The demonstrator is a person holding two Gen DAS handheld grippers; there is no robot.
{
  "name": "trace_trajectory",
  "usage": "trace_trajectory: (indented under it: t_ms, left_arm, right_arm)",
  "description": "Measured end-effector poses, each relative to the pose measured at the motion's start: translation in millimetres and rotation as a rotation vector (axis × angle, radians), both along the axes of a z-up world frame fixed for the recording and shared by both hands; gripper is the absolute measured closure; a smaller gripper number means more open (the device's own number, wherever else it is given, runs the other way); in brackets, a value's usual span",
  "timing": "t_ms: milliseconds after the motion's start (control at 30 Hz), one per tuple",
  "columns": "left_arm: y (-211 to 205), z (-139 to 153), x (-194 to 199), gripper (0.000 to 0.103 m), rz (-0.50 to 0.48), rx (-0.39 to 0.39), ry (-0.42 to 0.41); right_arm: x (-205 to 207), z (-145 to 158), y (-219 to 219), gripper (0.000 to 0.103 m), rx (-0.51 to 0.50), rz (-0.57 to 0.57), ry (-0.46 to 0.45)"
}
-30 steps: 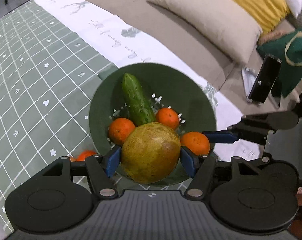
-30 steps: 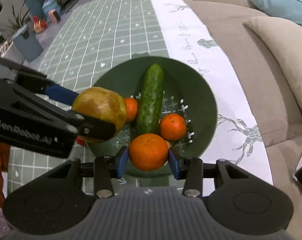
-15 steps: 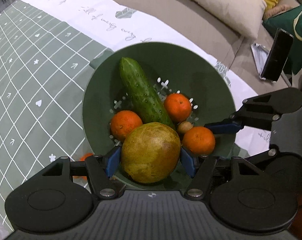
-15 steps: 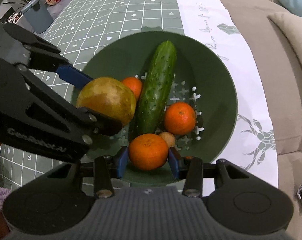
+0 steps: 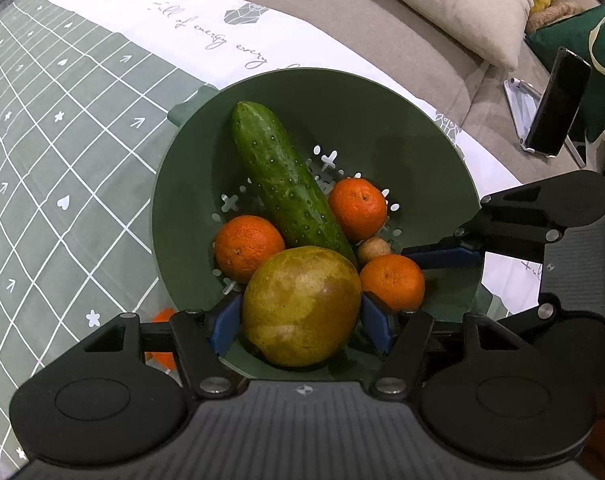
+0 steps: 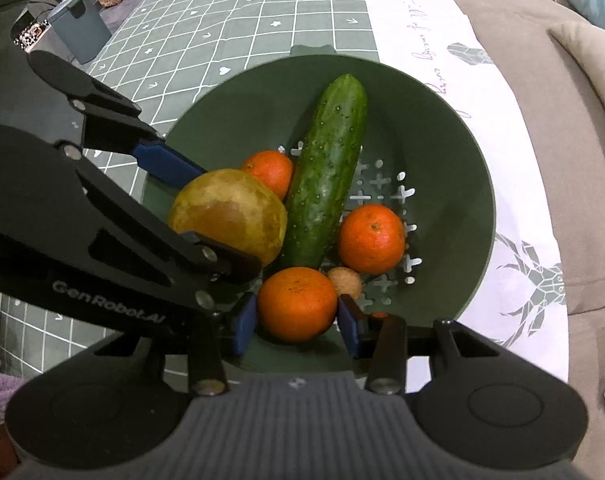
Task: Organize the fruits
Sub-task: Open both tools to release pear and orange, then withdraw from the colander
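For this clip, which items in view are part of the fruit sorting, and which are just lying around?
Part of the job:
- green strainer bowl
- large yellow-green fruit, held by the left gripper
- orange, held by the right gripper
- two more oranges in the bowl
- cucumber
- small brown fruit
- orange on the tablecloth

Lying about:
- phone on a stand
- beige cushion

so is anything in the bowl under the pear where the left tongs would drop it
Nothing lies directly under the pear that shows, but the spot is tight: the cucumber and an orange crowd the bowl floor just beyond it.
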State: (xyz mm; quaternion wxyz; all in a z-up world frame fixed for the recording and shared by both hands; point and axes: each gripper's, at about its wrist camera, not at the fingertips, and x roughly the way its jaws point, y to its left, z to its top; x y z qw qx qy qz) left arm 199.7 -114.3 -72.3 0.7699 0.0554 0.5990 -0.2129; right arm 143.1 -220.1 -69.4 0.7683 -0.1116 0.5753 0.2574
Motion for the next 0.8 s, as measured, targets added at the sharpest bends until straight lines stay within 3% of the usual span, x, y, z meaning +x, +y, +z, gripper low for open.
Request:
trace_trajectory:
  t_ms: [333, 433, 467, 567, 800]
  left_arm:
    - [2, 0, -4, 0.028, 0.010, -0.013, -0.009]
    - [5, 4, -5, 0.025, 0.018, -0.022, -0.010]
    - [6, 7, -6, 0.025, 0.023, -0.029, -0.015]
    - [12, 17, -9, 0.025, 0.034, -0.067, -0.022]
    - [34, 52, -35, 0.025, 0.047, -0.102, -0.139]
  right_arm:
    - [-2, 0, 5, 0.062, -0.027, -0.012, -0.009]
    - [-4, 6, 4, 0.053, -0.038, -0.018, -0.029]
    - [-5, 9, 2, 0.046, -0.040, -0.026, -0.037]
    - [-7, 17, -4, 0.045, -0.020, -0.058, -0.048]
    - [-25, 43, -17, 0.044, 0.032, -0.139, -0.127]
